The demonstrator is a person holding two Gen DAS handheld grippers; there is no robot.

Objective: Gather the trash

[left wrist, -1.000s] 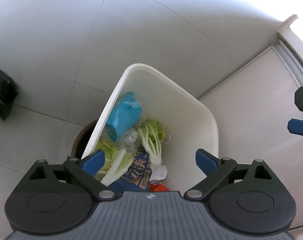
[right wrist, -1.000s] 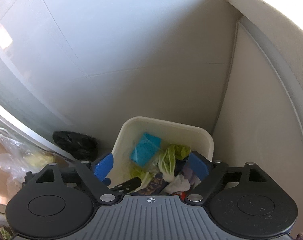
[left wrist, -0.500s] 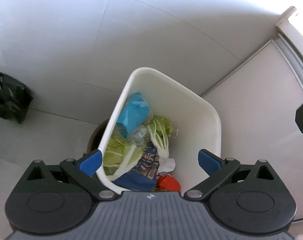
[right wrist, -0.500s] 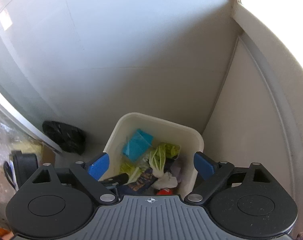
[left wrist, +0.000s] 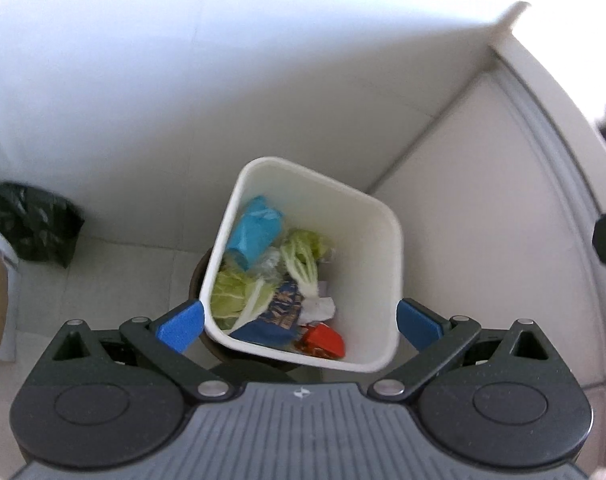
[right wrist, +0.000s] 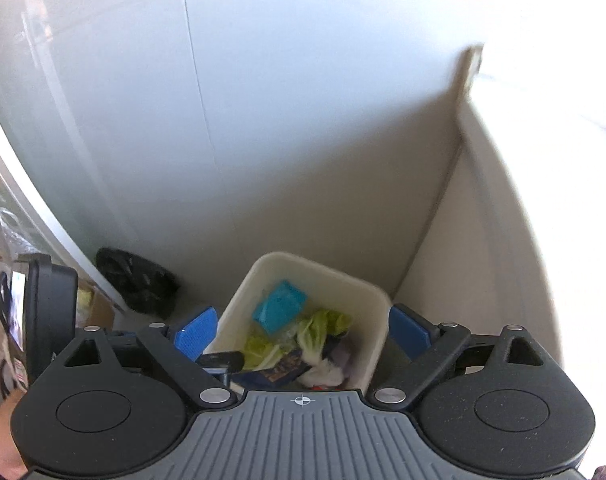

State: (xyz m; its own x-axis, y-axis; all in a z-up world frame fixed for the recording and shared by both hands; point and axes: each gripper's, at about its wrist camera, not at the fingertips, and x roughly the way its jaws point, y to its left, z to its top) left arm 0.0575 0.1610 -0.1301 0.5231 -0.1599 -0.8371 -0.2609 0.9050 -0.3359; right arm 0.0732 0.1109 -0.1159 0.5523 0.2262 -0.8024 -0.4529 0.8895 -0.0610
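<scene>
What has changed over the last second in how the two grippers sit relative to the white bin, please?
Both grippers have pulled up and back: the white bin looks smaller in each view and sits farther off, with more wall showing above it. The left gripper and right gripper stayed open and empty; nothing was grasped or released. The blue bag, greens and red wrapper lie in the bin as before, and the black bag has not moved.

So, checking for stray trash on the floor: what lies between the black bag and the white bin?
Only bare floor tile between the black bag and the white bin, clearest in the left wrist view.
</scene>
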